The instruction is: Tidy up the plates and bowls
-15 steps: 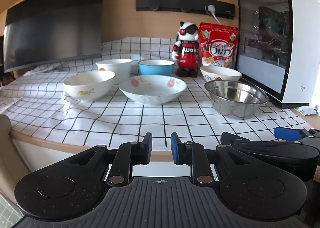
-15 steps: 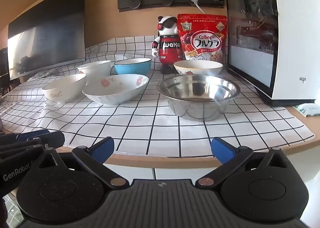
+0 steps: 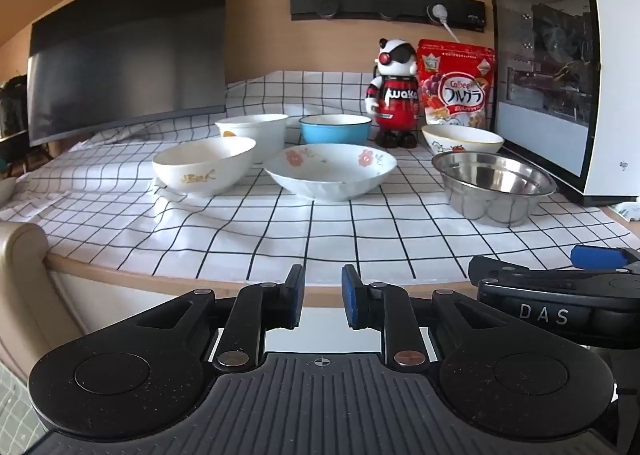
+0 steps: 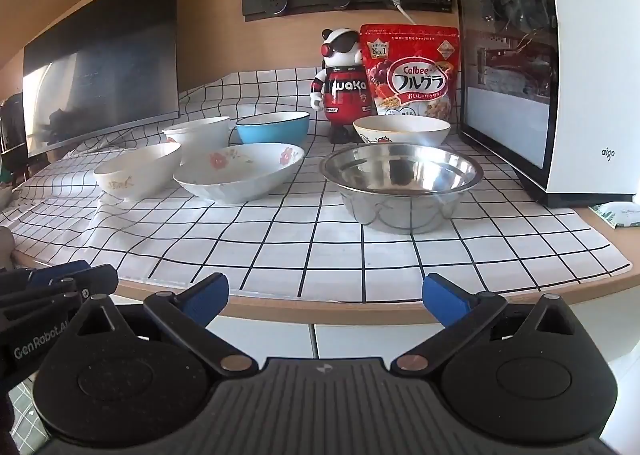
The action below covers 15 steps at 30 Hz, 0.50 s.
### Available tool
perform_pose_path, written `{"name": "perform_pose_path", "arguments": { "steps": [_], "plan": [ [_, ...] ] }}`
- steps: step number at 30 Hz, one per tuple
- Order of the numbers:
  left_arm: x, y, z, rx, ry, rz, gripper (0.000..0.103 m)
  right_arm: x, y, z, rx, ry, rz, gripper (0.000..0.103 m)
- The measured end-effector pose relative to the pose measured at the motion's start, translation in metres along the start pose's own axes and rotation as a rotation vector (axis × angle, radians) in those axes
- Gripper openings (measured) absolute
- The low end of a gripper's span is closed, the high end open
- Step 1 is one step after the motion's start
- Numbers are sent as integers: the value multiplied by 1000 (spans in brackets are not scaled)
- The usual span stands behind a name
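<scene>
Bowls not yet gathered: nothing is stacked

Six bowls stand apart on the checked surface (image 3: 280,239): steel bowl (image 4: 402,187), flowered bowl (image 3: 330,171), cream bowl (image 3: 204,165), white bowl (image 3: 254,131), blue bowl (image 3: 335,128) and a small bowl (image 4: 401,129) near the cereal bag (image 4: 410,71). Both grippers wait before the edge, empty: left hand-held gripper (image 3: 321,301) nearly closed, right hand-held gripper (image 4: 325,297) wide open. All sorting seems left.

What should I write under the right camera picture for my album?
Open right gripper faces a steel bowl among five other bowls on checked cloth.
</scene>
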<state>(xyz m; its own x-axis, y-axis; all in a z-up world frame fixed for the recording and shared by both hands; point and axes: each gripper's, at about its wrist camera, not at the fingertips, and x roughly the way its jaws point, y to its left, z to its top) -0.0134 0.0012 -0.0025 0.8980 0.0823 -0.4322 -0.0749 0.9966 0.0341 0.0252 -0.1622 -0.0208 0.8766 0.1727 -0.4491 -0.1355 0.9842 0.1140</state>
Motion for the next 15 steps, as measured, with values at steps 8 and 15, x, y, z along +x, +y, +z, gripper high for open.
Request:
{"name": "perform_pose_path", "arguments": {
  "steps": [8, 15],
  "plan": [
    [0, -2, -1, -1, 11, -1, 23, -1, 0, 0, -7, 0, 6, 103],
    [0, -2, -2, -2, 14, 0, 23, -1, 1, 0, -13, 4, 8, 103]
  ]
}}
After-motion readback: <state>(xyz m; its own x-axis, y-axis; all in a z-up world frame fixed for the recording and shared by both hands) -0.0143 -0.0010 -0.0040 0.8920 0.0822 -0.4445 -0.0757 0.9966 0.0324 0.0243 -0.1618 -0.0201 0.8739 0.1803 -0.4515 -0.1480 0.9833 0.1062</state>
